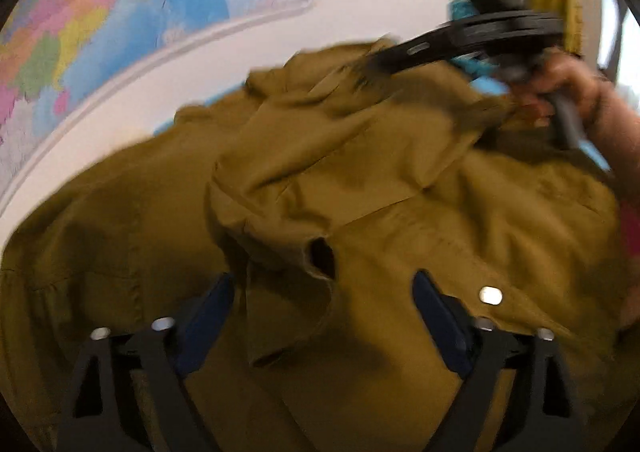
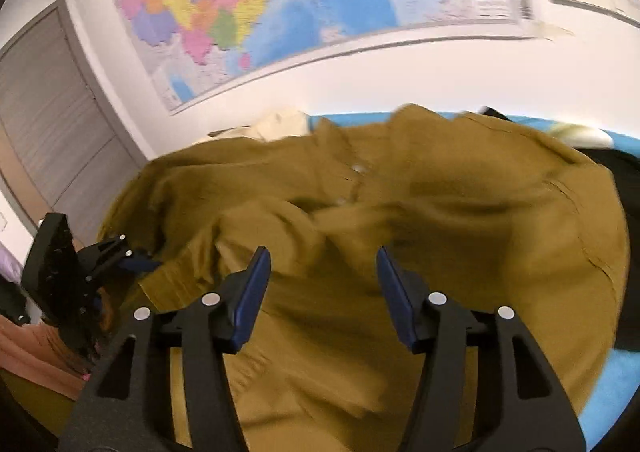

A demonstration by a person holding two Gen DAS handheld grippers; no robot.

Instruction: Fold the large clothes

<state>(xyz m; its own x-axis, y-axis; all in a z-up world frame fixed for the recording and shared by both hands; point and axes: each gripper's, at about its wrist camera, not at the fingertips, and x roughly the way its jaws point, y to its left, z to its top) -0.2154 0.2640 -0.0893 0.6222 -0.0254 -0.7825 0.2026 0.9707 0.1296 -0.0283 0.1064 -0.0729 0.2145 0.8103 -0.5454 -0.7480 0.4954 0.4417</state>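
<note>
So my left tool [image 1: 324, 292] has its blue pads [image 1: 436, 316] spread apart, hanging over the mustard shirt [image 1: 360, 192] with nothing pinched between them. There's a rumpled fold of the cloth with a dark little opening bunched up right ahead of the pads, and a shiny snap button [image 1: 491, 295] sits just beside the right-hand pad. Same deal on the other side: my right tool [image 2: 324, 284] is parted too, only cloth lying underneath it, no grip on anything. The shirt is spread out in a big wrinkly heap that fills most of both views, lying on a bright blue surface [image 2: 600, 384] that peeks out at the edges. From the left camera I can see my right hand [image 1: 576, 92] wrapped around the handle of the other tool over the far side of the shirt, all motion-blurred. From the right camera the left tool shows at the left edge, touching or just above the shirt's edge, can't tell which. Further back there's some cream-coloured cloth [image 2: 280, 124] past the shirt, then a white wall with a big colourful map [image 2: 280, 4], and a grey door [image 2: 52, 124] off to the left.
</note>
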